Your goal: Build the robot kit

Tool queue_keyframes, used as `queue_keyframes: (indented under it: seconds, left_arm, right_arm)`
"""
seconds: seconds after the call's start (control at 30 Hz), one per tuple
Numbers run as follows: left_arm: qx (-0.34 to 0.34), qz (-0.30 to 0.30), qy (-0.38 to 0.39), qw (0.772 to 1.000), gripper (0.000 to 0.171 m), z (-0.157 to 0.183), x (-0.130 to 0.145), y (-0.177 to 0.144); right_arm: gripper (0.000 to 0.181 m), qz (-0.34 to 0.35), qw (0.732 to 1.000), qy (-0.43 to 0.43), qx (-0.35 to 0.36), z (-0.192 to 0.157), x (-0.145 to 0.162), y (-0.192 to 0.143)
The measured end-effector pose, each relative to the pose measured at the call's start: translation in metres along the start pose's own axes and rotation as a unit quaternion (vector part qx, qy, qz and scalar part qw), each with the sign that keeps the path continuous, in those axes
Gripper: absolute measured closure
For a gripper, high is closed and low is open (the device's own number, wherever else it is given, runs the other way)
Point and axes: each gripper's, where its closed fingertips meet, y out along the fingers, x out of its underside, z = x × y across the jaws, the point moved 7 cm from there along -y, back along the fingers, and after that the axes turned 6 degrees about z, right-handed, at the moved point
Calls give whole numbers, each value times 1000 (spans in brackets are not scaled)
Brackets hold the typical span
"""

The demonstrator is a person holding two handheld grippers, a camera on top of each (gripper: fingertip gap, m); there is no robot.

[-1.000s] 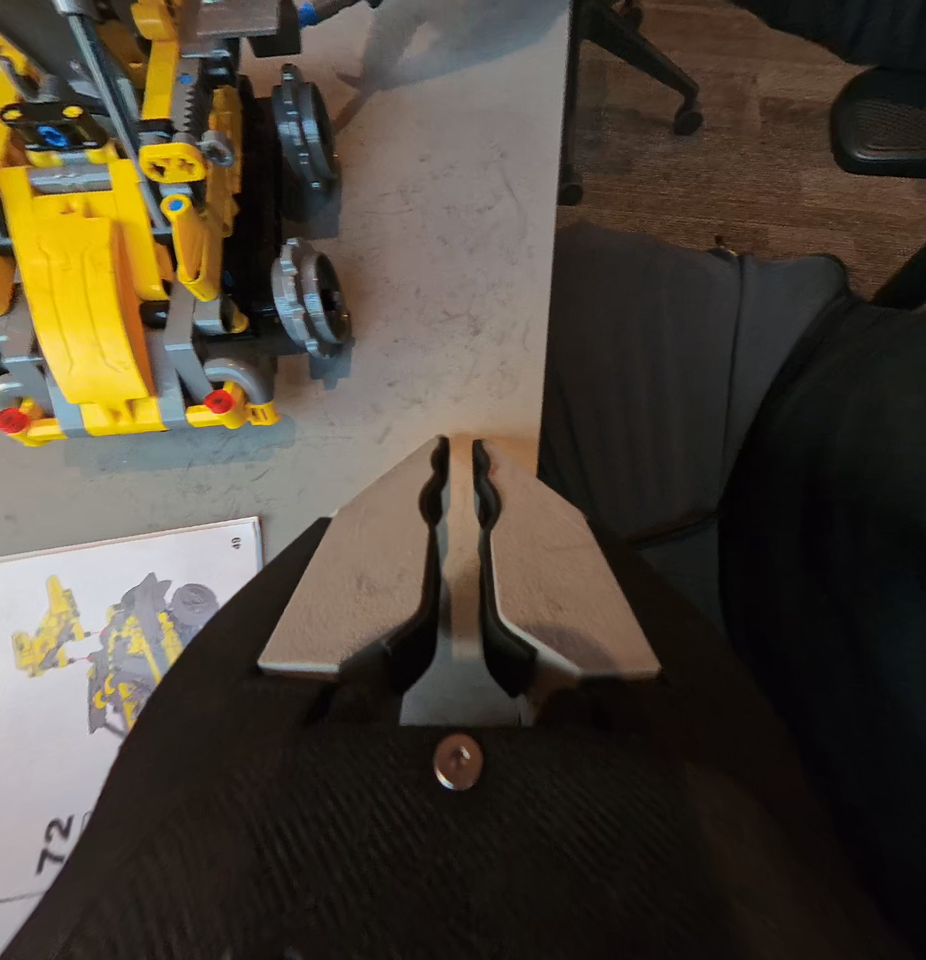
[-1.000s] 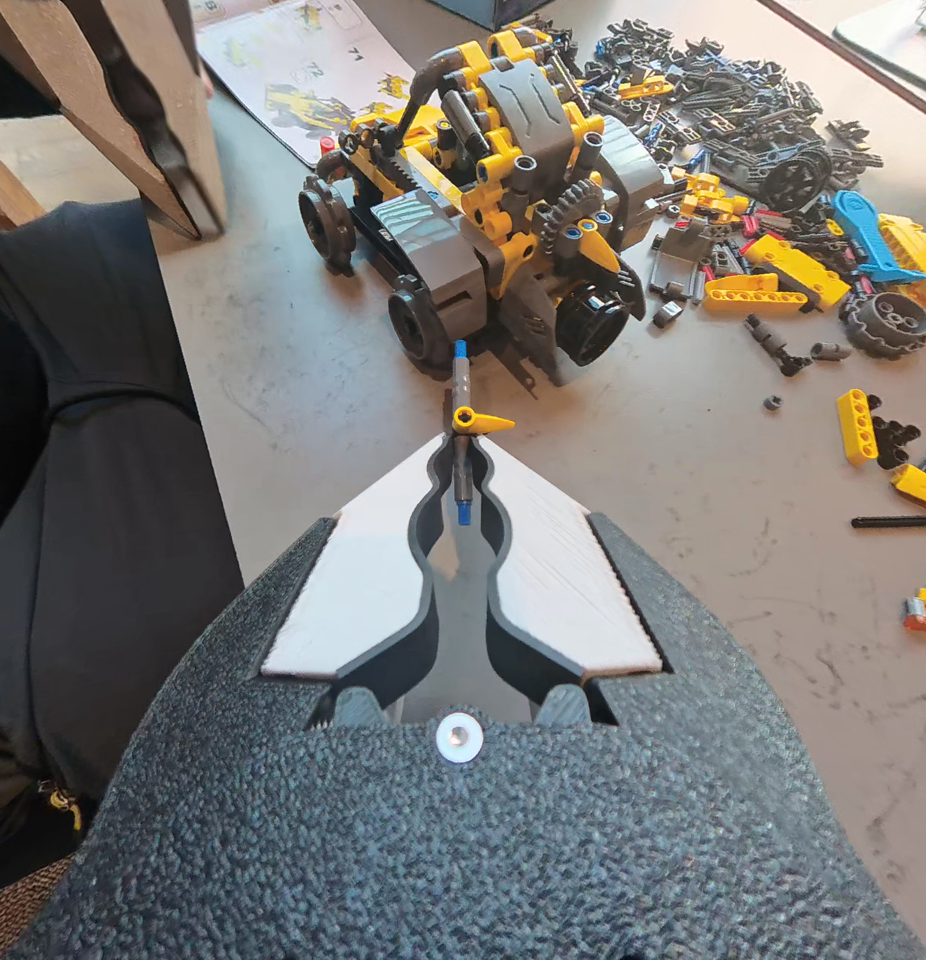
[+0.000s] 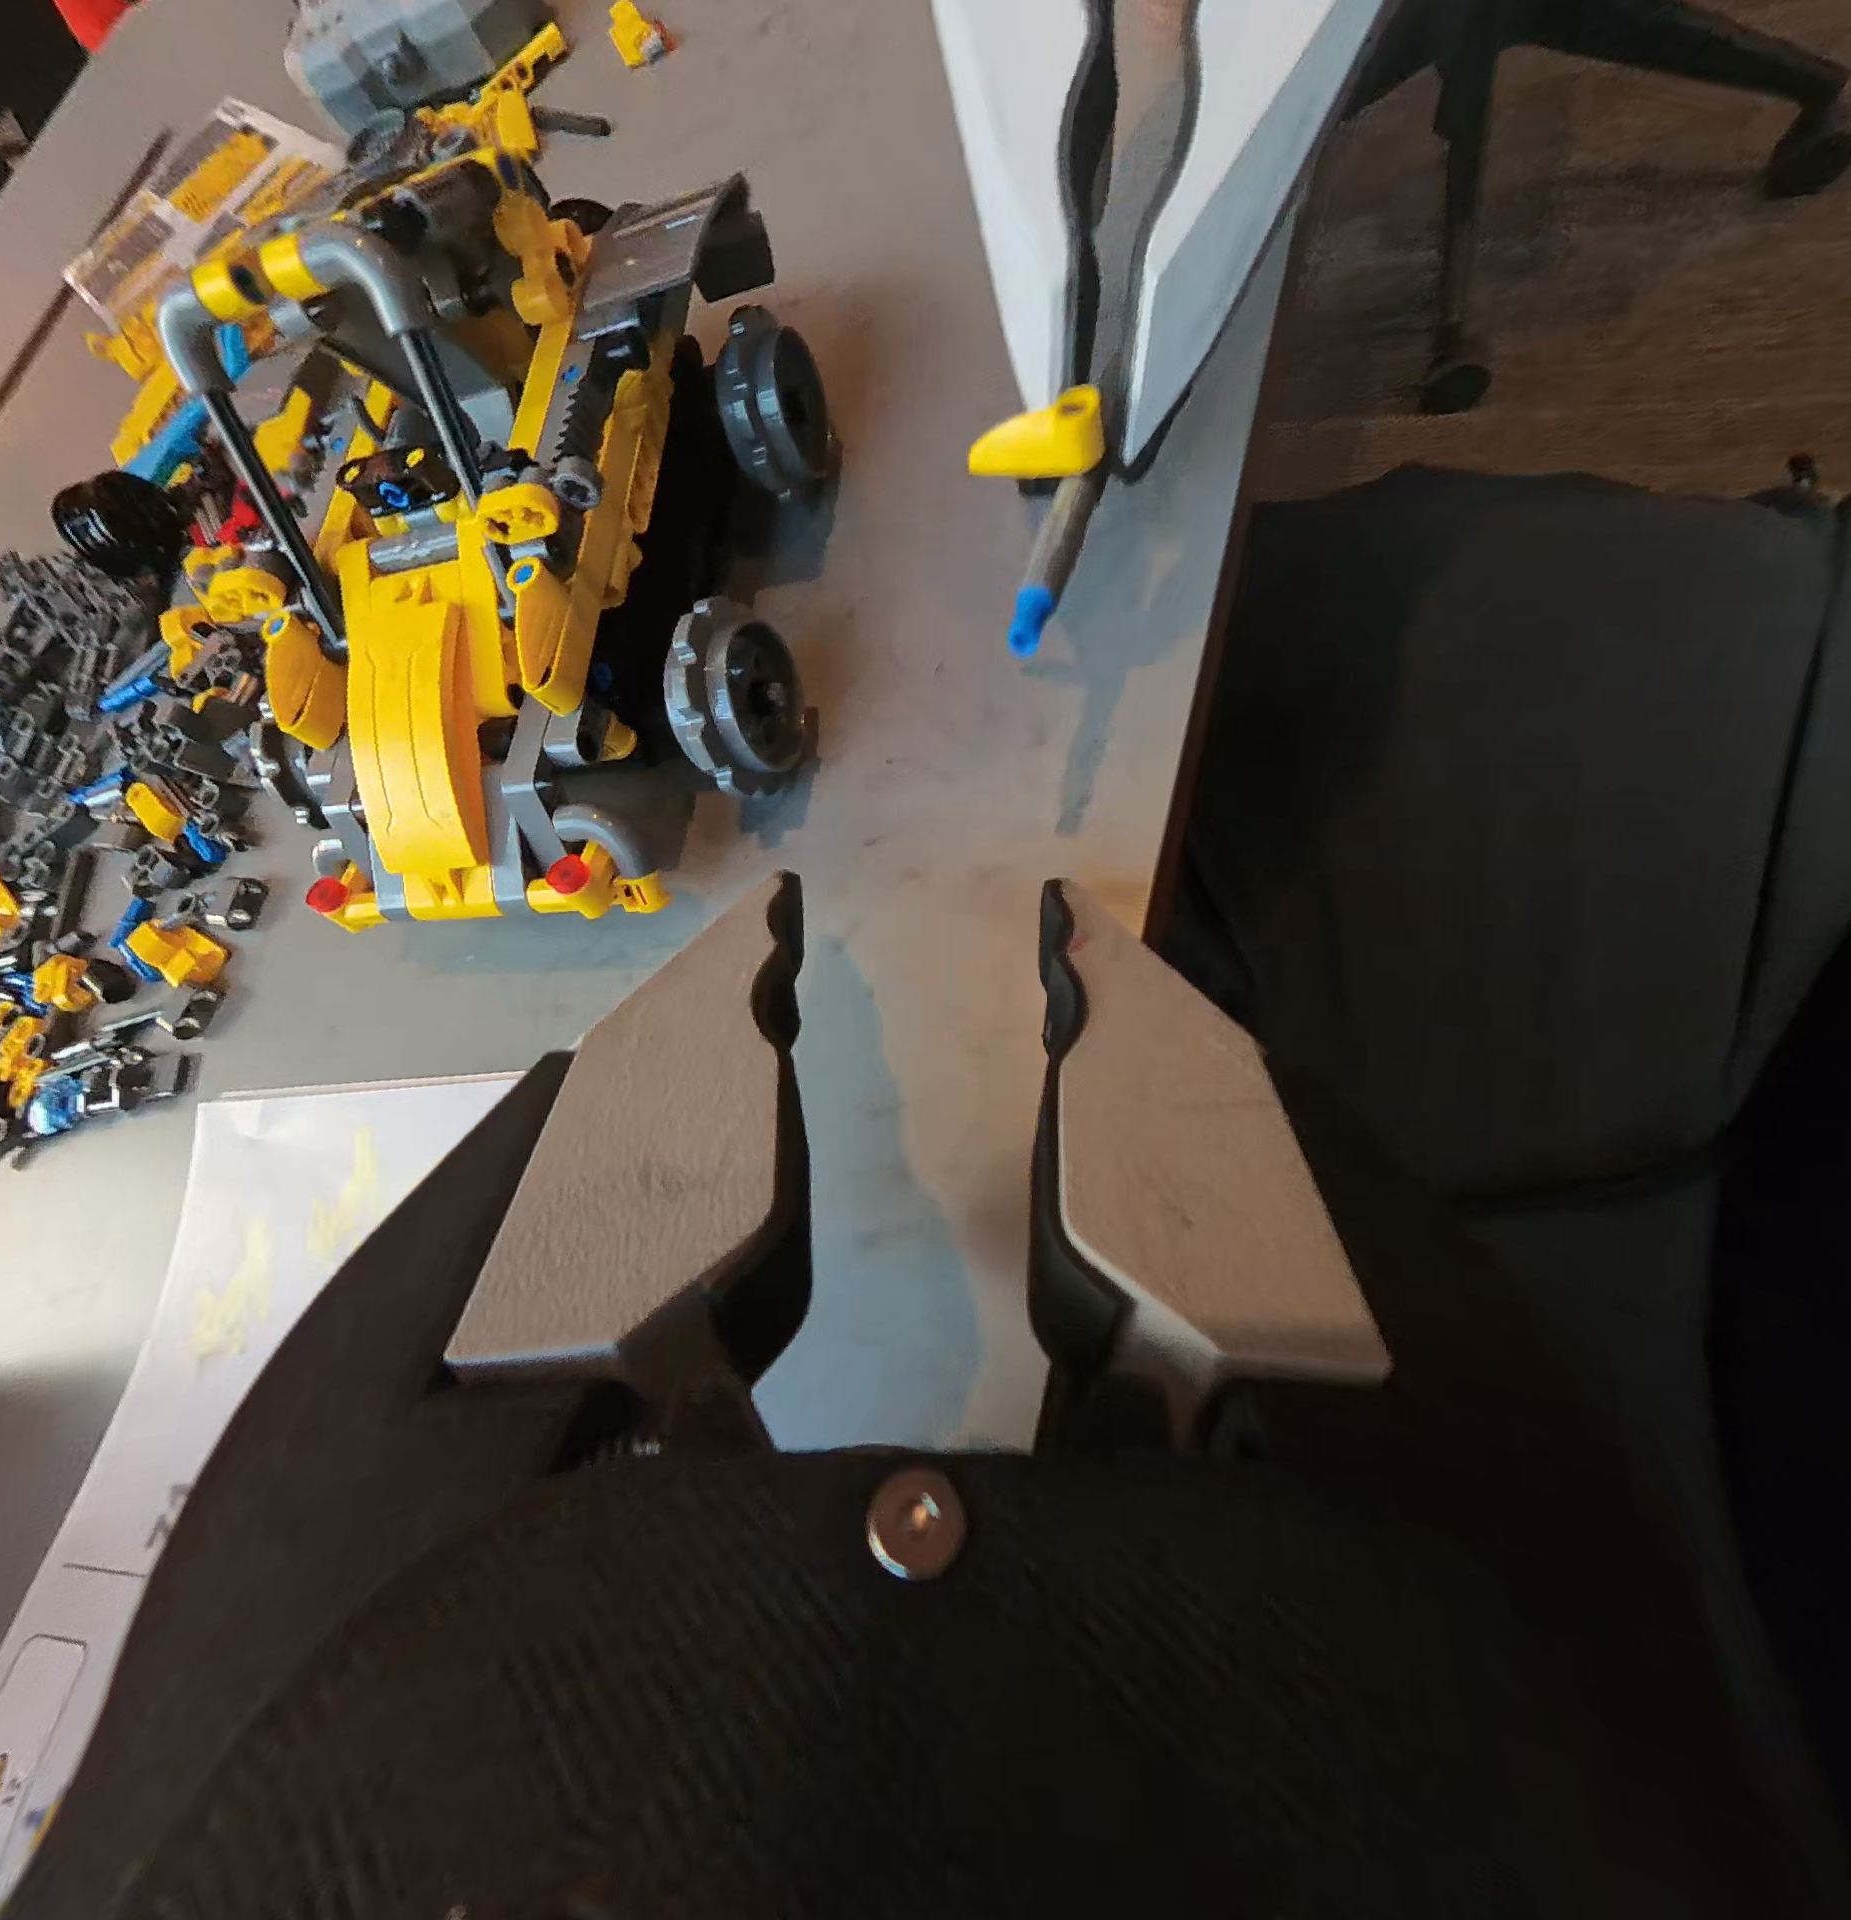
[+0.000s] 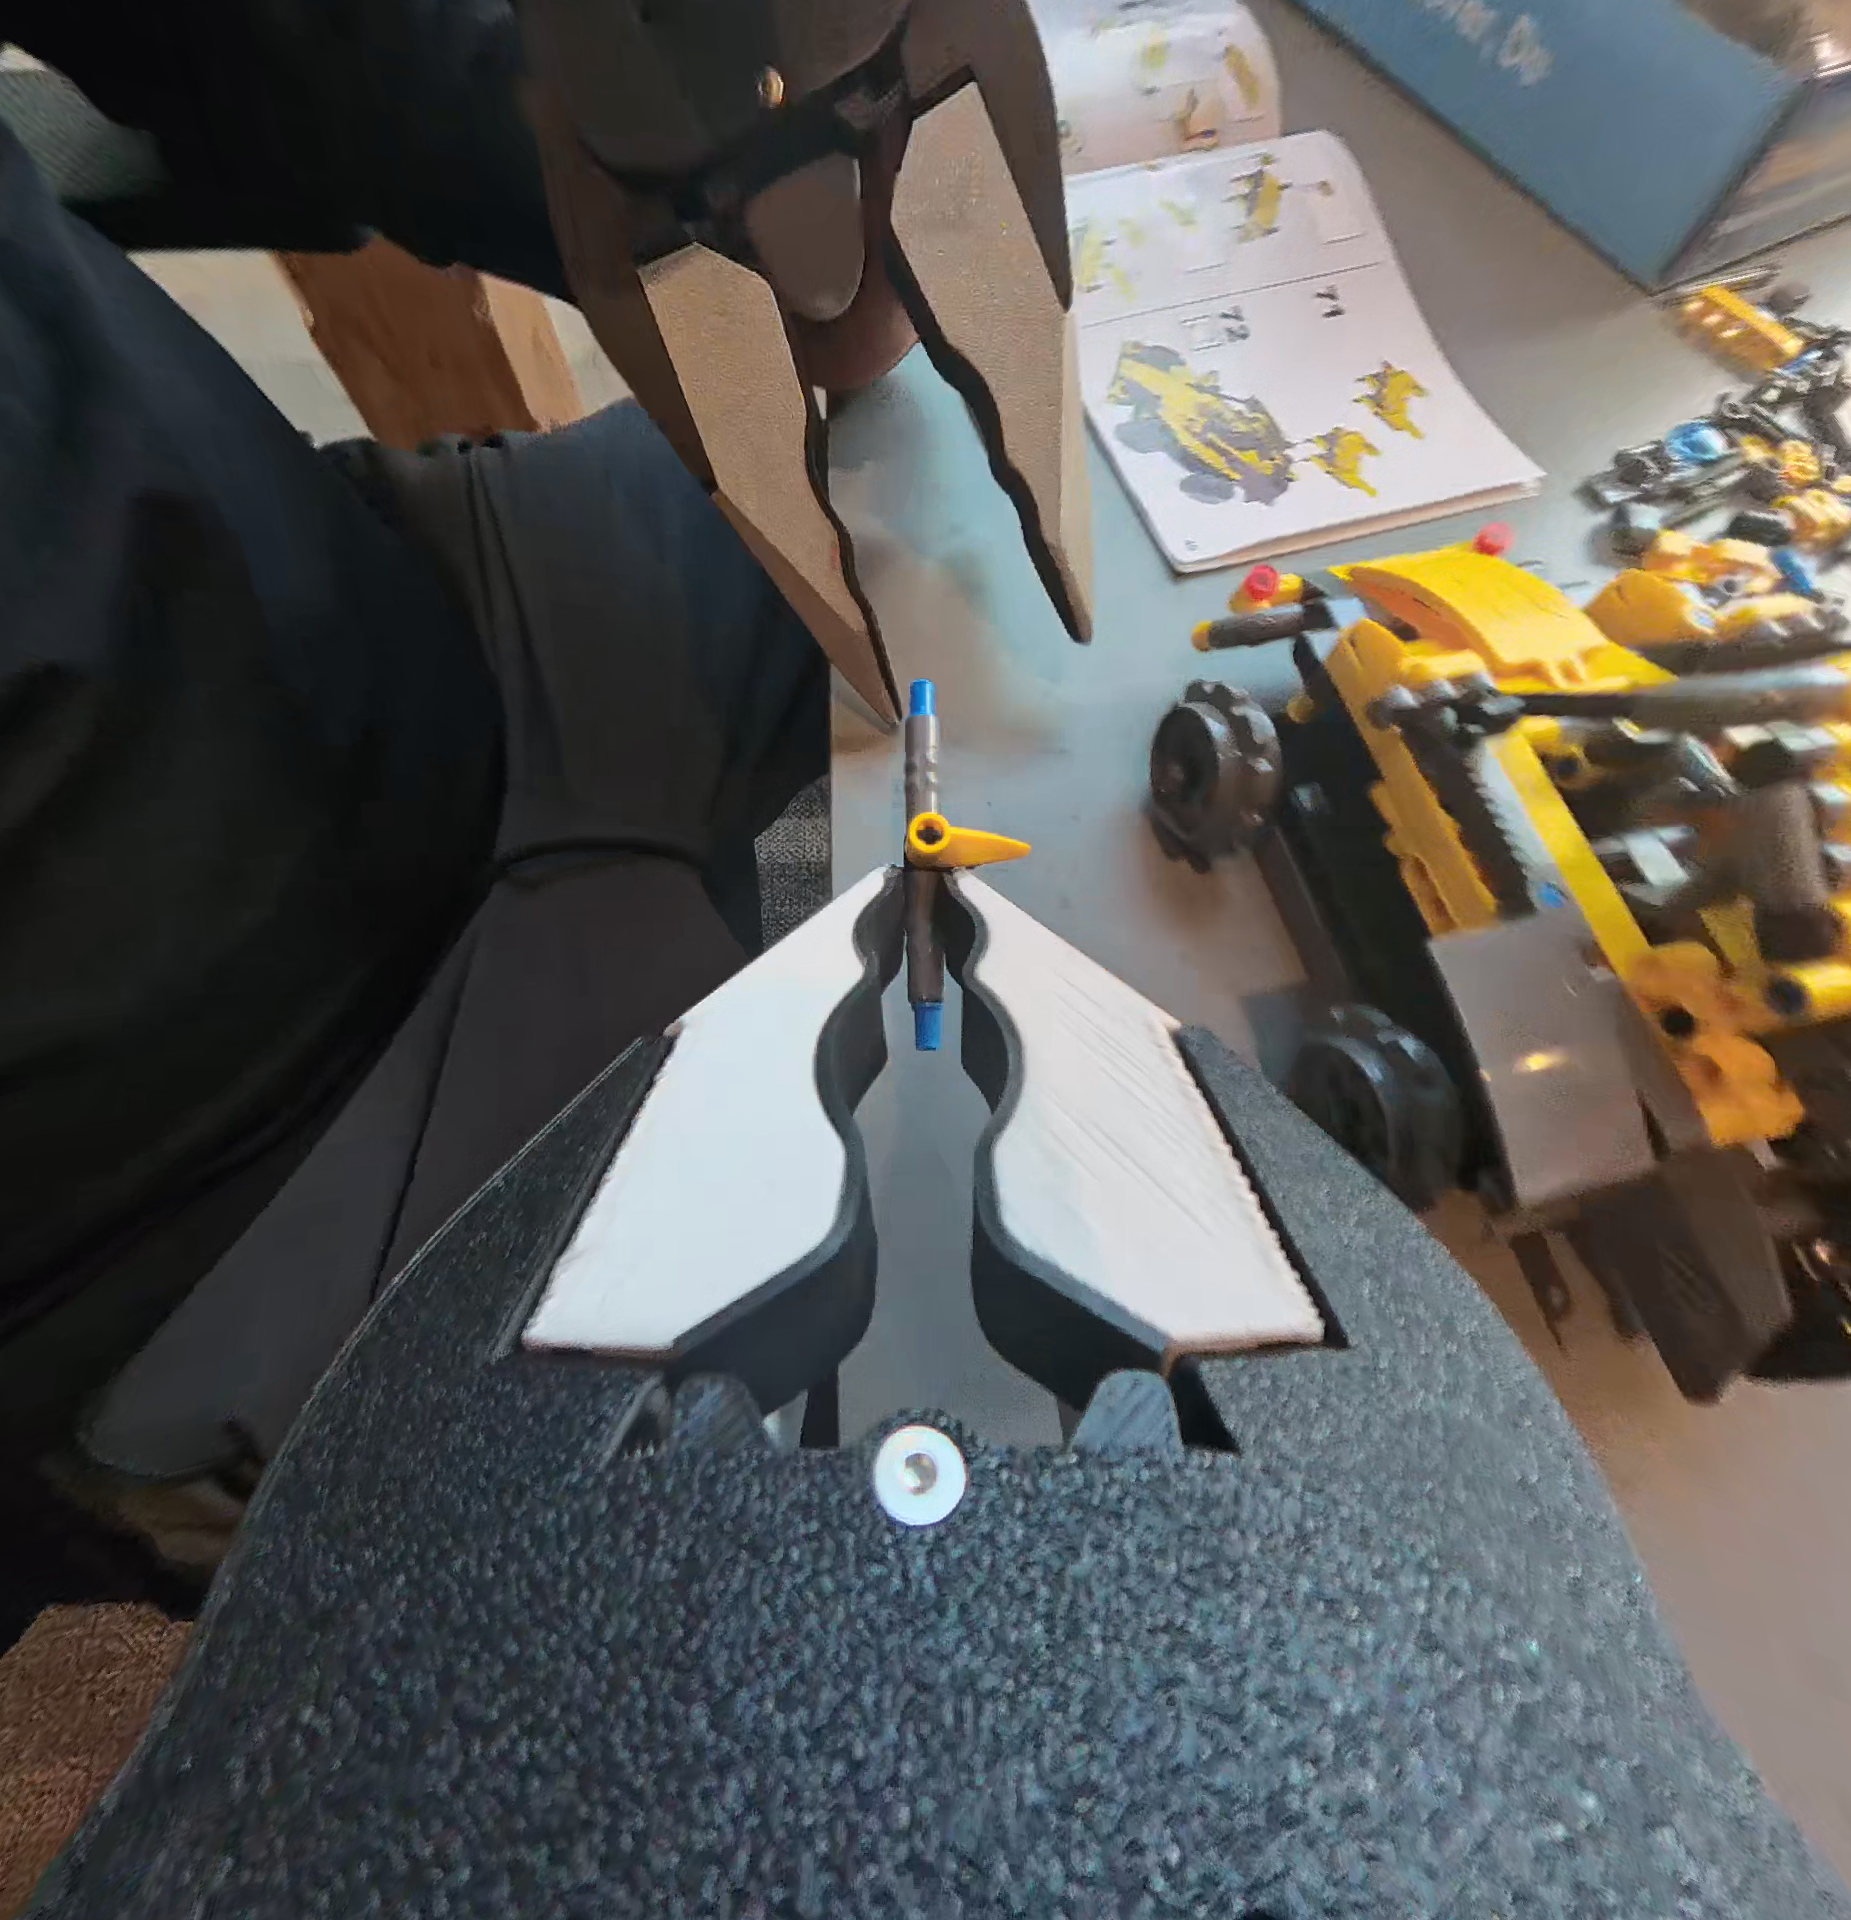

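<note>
Right gripper: we saw the right gripper (image 4: pixel 919 878) clamped at its tips on a thin grey rod (image 4: pixel 923 769) with blue ends; one blue end lay back between the fingers, the other stuck out forward.
Yellow piece: a small yellow pointed piece (image 4: pixel 962 844) sat on the rod just ahead of the fingertips, its point toward the toy vehicle.
Left gripper: the left gripper (image 3: pixel 919 904) had its fingers spread apart with nothing between them, over the table (image 3: pixel 900 644) near its edge.
Closeness: in the right wrist view one tip of the left gripper (image 4: pixel 988 675) stood just beside the rod's far blue end; we could not tell whether they touched.
Toy vehicle: a yellow and grey toy vehicle (image 3: pixel 464 623) stood on the table beside both grippers; in the right wrist view it was blurred and cut off at the frame's edge.
Booklet: an open instruction booklet (image 4: pixel 1285 353) lay past the vehicle, partly hidden by the left gripper.
Loose parts: a heap of loose parts (image 3: pixel 79 831) lay beyond the vehicle, too small and blurred to sort.
Person: dark clothing (image 4: pixel 277 727) filled the space beside the table edge.
</note>
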Motion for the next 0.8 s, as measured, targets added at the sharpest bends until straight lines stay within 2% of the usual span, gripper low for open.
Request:
queue_keyframes:
  seconds: [0.23,0.5,0.8]
  left_arm:
    - [-20,4,66,998,141,11,0,0]
    - [-7,-2,46,999,144,8,0,1]
    - [1,-4,43,999,149,9,1,2]
  right_arm:
    - [178,-31,1000,4,4,3,0,30]
    - [177,-22,1000,18,-2,6,0,39]
    - [178,-11,1000,27,3,13,5,30]
